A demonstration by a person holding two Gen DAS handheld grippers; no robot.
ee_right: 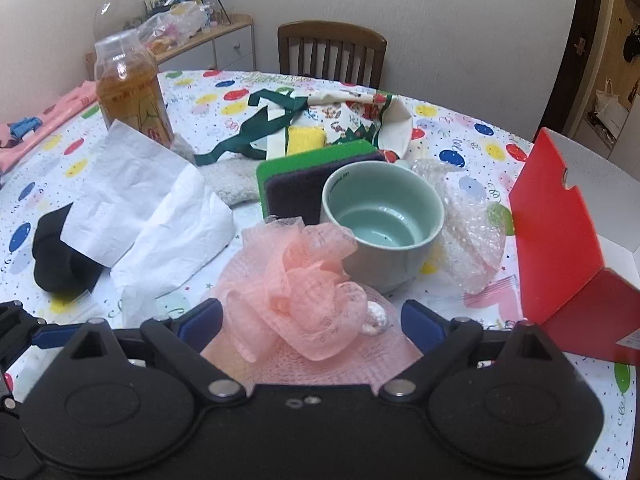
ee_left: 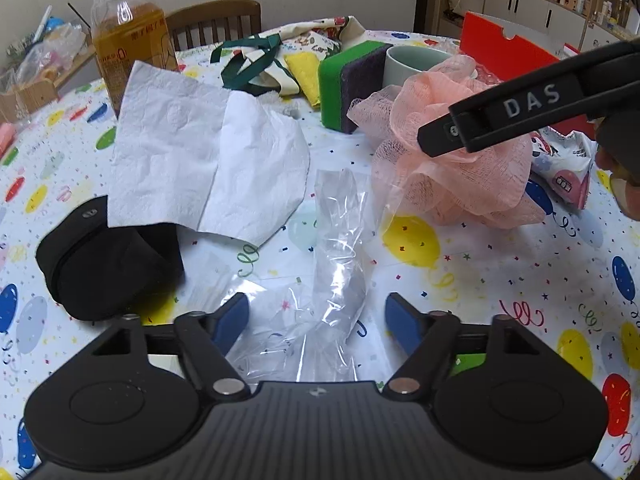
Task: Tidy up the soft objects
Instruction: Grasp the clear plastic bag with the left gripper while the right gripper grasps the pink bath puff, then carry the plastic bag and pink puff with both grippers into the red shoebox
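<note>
Left wrist: balloon-print tablecloth (ee_left: 420,240), wooden chair (ee_left: 216,20) behind — both claws wide, gripping nothing.

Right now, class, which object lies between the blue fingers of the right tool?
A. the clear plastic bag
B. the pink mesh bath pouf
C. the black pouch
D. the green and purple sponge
B: in the right wrist view, the pink mesh bath pouf fills the gap of the right tool, whose pads stand apart from it.

Bare balloon-print tablecloth (ee_left: 500,280) along the table's near right edge gives me passage. Ahead, pale green ceramic cup (ee_right: 382,216), green-and-purple sponge block (ee_right: 296,176) and upright red cardboard panel (ee_right: 556,216) block the way.
</note>
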